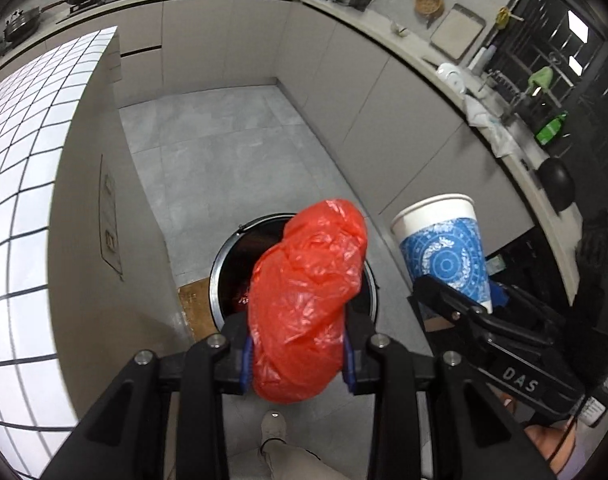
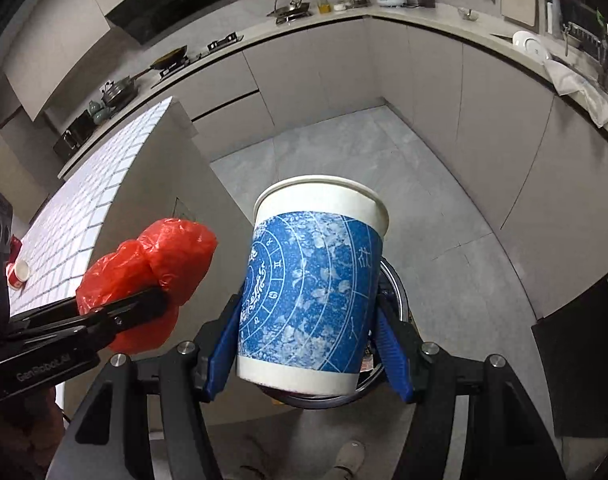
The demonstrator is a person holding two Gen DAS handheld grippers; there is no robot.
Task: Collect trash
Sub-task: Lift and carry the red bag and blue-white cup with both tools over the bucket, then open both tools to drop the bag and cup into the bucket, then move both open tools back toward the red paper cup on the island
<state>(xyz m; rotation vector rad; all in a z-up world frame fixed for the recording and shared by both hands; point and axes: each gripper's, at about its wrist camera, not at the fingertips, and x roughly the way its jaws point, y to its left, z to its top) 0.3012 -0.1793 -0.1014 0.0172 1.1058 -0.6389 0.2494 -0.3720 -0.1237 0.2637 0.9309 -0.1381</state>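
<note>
At the far left stands a counter (image 1: pixel 32 128) with a white tiled top, and in the right wrist view a small red and white cup (image 2: pixel 19 274) sits on it. The left gripper (image 1: pixel 298 354) is closed on a red bag (image 1: pixel 307 296), a thin crumpled plastic one, shiny and bunched into a lump between the blue pads (image 1: pixel 246 364). The bag hangs over a round bin (image 1: pixel 216 276) with a metal rim that stands on the grey floor (image 1: pixel 224 148). To the right, the right gripper (image 2: pixel 309 344) grips a paper cup (image 2: pixel 315 280), white with a blue band of circular patterns, held upright and a little tilted, also above the bin (image 2: pixel 397 292).
</note>
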